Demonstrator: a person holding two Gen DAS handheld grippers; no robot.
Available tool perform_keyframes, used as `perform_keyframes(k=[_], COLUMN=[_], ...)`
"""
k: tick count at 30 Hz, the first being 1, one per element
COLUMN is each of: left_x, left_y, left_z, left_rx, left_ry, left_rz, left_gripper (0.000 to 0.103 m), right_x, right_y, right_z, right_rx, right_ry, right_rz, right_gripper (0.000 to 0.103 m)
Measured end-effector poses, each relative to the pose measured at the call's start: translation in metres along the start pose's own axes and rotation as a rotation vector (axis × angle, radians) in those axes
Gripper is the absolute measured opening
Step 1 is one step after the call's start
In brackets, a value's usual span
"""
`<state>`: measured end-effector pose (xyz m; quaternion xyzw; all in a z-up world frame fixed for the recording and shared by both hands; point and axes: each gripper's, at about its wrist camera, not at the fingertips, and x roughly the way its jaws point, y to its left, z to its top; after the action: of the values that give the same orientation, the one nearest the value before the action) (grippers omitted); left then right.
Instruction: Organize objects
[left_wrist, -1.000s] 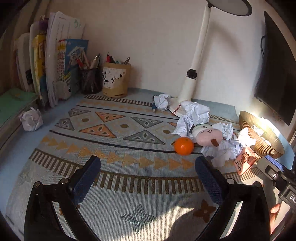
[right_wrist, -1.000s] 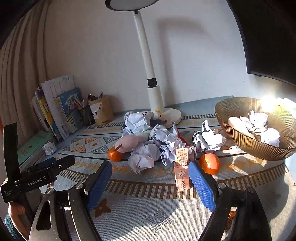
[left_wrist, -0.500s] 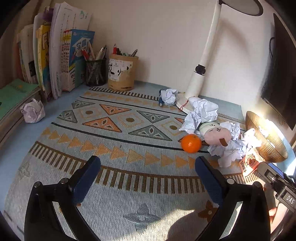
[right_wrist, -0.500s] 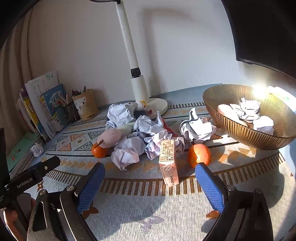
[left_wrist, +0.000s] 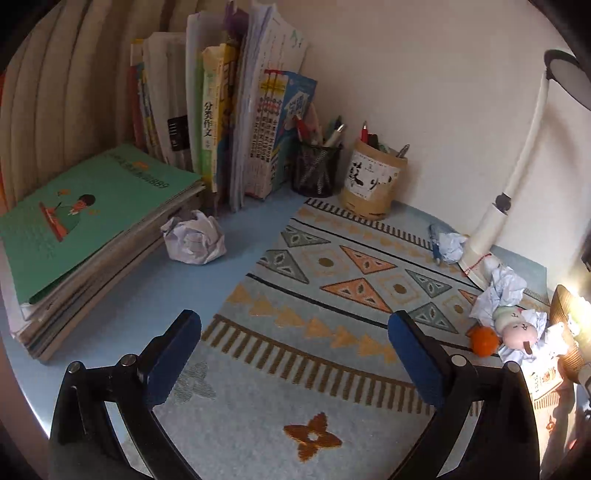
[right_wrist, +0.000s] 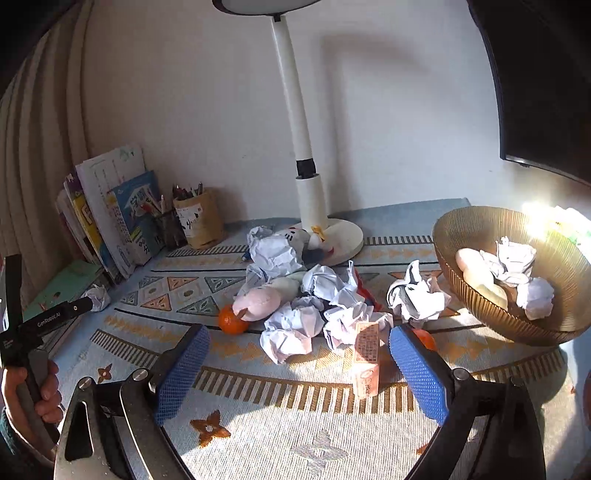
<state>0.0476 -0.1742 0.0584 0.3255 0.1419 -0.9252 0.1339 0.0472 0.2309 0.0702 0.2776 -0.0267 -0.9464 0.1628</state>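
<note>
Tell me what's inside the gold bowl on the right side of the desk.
The gold bowl holds two crumpled paper balls and at least two pale, smooth, rounded things against its far wall. Whatever lies under them, or behind the near rim, is hidden.

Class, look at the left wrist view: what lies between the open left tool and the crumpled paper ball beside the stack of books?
Nothing: only bare blue tabletop and patterned mat edge separate the left tool from the paper ball.

Crumpled paper balls (right_wrist: 291, 334), two tangerines (right_wrist: 232, 320), pink plush (right_wrist: 258, 300) and small carton (right_wrist: 366, 356) heaped on patterned mat (right_wrist: 258, 406); more paper in ribbed bowl (right_wrist: 476, 295).
</note>
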Motion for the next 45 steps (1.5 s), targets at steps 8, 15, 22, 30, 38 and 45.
perform_keyframes(k=[8,15,22,30,38,45], left_x=[0.057,0.100,0.133,0.132,0.064,-0.026], left_y=[0.063,0.072,0.054,0.052,0.016,-0.067], left_z=[0.030,0.037,0.052,0.055,0.044,-0.007], left_rx=[-0.157,-0.195,-0.127,-0.100,-0.012,0.176], left_ry=[0.157,0.217,0.237,0.185,0.097,0.061], left_rz=[0.002,0.044,0.201,0.265,-0.009,-0.280], left_gripper=[0.101,0.101,0.099,0.052,0.048,0.048], right_x=[0.089,0.232,0.292,0.323,0.248,0.072], right_y=[0.091,0.081,0.057,0.066,0.071,0.082], right_z=[0.092,0.117,0.122,0.118,0.130,0.078], right_rx=[-0.183,-0.040,0.105,0.050,0.091,-0.055], right_ry=[0.182,0.395,0.456,0.509,0.397,0.279], right_rz=[0.052,0.009,0.015,-0.010,0.118,0.216], right_gripper=[0.098,0.091,0.088,0.040,0.038,0.039])
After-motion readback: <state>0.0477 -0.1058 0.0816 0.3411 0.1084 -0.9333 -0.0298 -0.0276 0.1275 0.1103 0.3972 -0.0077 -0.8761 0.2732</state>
